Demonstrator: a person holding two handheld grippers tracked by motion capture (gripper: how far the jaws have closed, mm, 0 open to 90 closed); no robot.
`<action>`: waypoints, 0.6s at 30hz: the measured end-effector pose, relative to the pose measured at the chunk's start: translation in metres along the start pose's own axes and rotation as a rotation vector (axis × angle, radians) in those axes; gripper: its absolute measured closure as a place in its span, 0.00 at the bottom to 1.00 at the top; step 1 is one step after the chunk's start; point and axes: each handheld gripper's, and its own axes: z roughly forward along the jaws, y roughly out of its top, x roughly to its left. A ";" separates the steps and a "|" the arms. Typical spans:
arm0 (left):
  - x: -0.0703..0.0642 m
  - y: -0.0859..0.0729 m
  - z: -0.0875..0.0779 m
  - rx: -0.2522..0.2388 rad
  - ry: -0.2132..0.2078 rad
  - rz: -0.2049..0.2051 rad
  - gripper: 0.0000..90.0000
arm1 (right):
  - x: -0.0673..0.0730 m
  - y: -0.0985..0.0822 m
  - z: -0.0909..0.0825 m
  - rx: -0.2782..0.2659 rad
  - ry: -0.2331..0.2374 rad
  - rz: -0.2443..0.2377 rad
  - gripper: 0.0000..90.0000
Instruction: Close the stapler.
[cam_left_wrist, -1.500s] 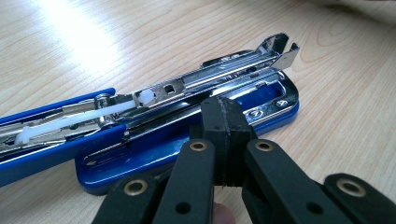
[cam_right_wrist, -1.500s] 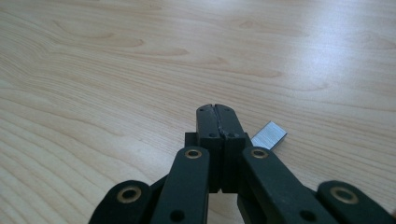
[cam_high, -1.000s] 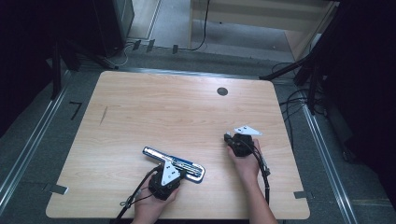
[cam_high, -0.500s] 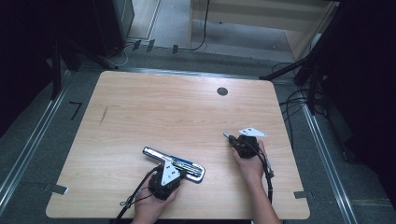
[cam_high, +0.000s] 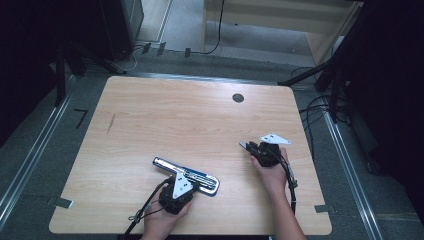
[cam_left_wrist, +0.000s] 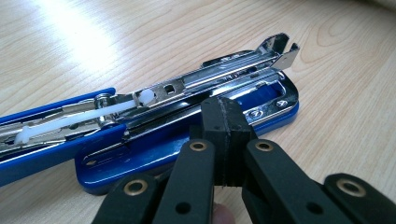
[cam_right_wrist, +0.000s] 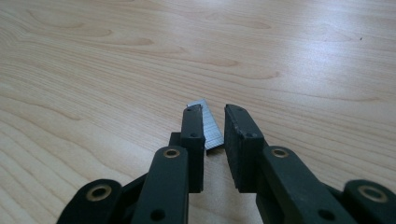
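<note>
Blue stapler (cam_left_wrist: 154, 135) lies opened beside the clenched left tongs (cam_left_wrist: 223, 135); right tongs (cam_right_wrist: 214, 128), just loosening, straddle a staple strip (cam_right_wrist: 209, 126).

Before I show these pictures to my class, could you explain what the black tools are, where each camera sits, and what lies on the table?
A person holds a black two-jaw gripper in each hand. The high view looks down on the light wooden table; the other cameras ride on the grippers. The left gripper, jaws shut, presses on the base of an opened blue and chrome stapler. The right gripper has just been opening its jaws; a small grey strip of staples sits between them, lying against one pad.
</note>
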 end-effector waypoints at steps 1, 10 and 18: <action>0.000 0.000 0.000 0.000 0.000 0.000 1.00 | 0.000 0.000 0.001 0.001 0.001 0.001 0.87; 0.000 0.000 0.000 0.000 0.000 0.000 1.00 | -0.004 -0.002 0.008 0.001 0.011 0.002 0.83; 0.000 0.000 0.000 0.000 0.000 0.002 1.00 | -0.003 -0.001 0.010 -0.003 0.027 0.018 0.78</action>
